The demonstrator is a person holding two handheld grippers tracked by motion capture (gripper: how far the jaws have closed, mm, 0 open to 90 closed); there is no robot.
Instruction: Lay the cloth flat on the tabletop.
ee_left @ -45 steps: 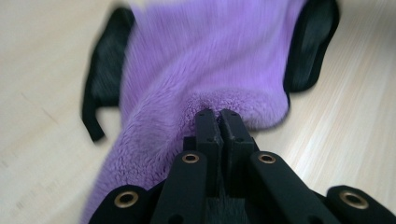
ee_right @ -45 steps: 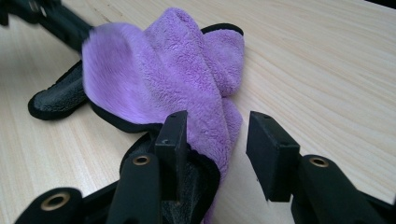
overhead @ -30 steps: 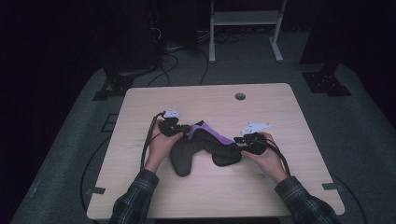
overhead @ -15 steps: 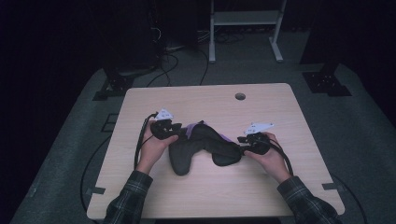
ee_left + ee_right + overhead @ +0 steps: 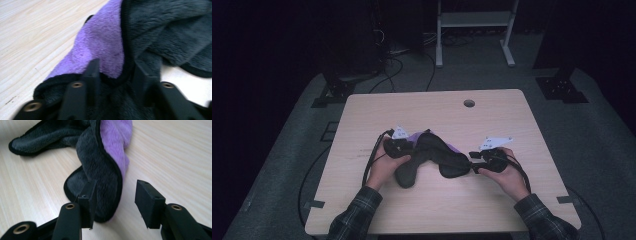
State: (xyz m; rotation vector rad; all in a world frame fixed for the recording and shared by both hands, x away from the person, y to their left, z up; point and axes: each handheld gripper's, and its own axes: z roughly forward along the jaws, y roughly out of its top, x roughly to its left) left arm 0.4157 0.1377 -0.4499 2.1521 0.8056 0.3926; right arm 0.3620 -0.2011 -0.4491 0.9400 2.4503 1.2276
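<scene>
A fleece cloth (image 5: 432, 155), dark grey on one face and purple on the other, lies crumpled on the wooden table (image 5: 492, 115). My left gripper (image 5: 408, 149) is at its left end. In the left gripper view the jaws (image 5: 117, 67) have just been opening and stand apart, with the purple fold and black hem (image 5: 100, 42) loosely between them. My right gripper (image 5: 472, 162) is at the cloth's right end. Its jaws (image 5: 116, 188) have just been opening too. The cloth's rounded end (image 5: 100, 165) lies against the left jaw, with bare table beside the right one.
A round cable hole (image 5: 469, 103) sits near the table's far edge. Behind the table a white-framed stand (image 5: 472, 20), cables (image 5: 397, 55) and black stand feet (image 5: 562, 87) rest on the dark floor. Both forearms in plaid sleeves come in from the near edge.
The purple side that ran across the top of the cloth is now mostly covered by the dark side. My left gripper went left, then came back right and nearer. The right gripper drifted slightly right.
</scene>
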